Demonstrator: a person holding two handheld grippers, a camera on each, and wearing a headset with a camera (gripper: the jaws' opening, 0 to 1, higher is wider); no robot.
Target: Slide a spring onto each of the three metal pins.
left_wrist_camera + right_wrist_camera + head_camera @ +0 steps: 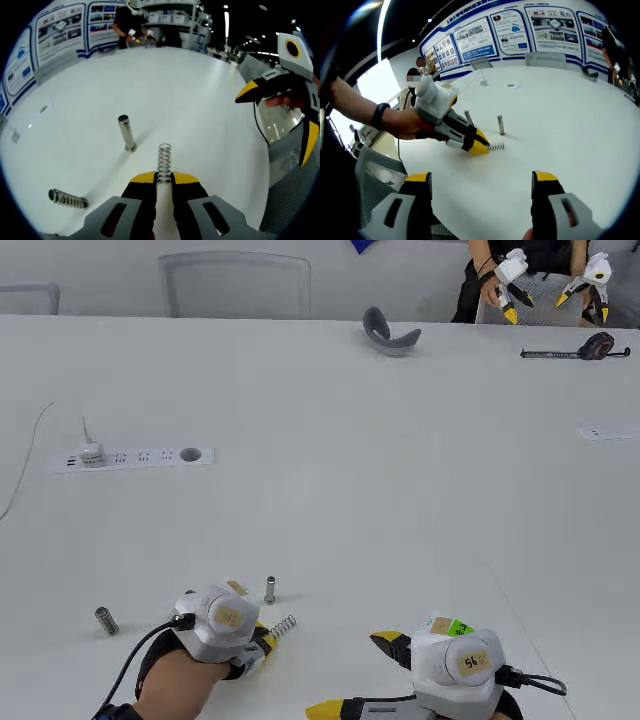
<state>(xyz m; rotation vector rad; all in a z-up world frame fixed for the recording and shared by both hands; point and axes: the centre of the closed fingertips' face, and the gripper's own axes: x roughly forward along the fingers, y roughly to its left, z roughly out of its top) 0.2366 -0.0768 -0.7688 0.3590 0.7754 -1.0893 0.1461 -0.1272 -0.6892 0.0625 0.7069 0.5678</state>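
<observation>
Head view: the left claw (262,640) is pinched on a spring (283,625) low over the counter (350,490), just beside an upright pin (270,589). Left gripper view: the spring sticks forward from the closed tips, and a second spring (67,198) lies apart. Right gripper view: the right claw (480,180) gapes wide, holding nothing.
</observation>
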